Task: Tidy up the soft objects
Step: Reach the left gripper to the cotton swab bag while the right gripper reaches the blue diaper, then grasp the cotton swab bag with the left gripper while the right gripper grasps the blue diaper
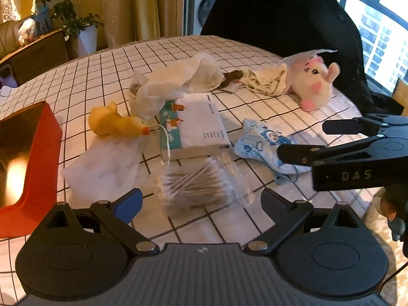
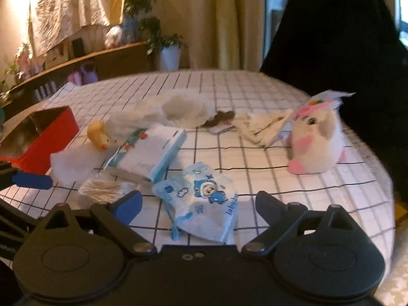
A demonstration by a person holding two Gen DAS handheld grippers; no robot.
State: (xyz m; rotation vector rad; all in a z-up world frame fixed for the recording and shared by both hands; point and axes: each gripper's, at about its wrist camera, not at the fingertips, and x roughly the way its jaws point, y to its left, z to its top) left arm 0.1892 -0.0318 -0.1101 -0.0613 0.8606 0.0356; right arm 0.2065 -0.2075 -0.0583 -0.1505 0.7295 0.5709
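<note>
On the checked tablecloth (image 1: pixel 89 76) lie a yellow duck toy (image 1: pixel 114 123), a tissue pack (image 1: pixel 196 122), a bag of cotton swabs (image 1: pixel 193 186), a blue cartoon face mask (image 1: pixel 265 145), crumpled white wipes (image 1: pixel 178 81) and a white-pink plush (image 1: pixel 313 84). My left gripper (image 1: pixel 201 204) is open, just short of the cotton swabs. My right gripper (image 2: pixel 199 204) is open over the near end of the face mask (image 2: pixel 204 199); it also shows in the left wrist view (image 1: pixel 301 140). The plush (image 2: pixel 316 142) lies far right.
A red open box (image 1: pixel 28 158) stands at the left table edge, also in the right wrist view (image 2: pixel 48 132). A flat white tissue (image 1: pixel 102 170) lies by it. A dark chair back (image 1: pixel 280 12) stands behind the table. The table's right edge drops off near the plush.
</note>
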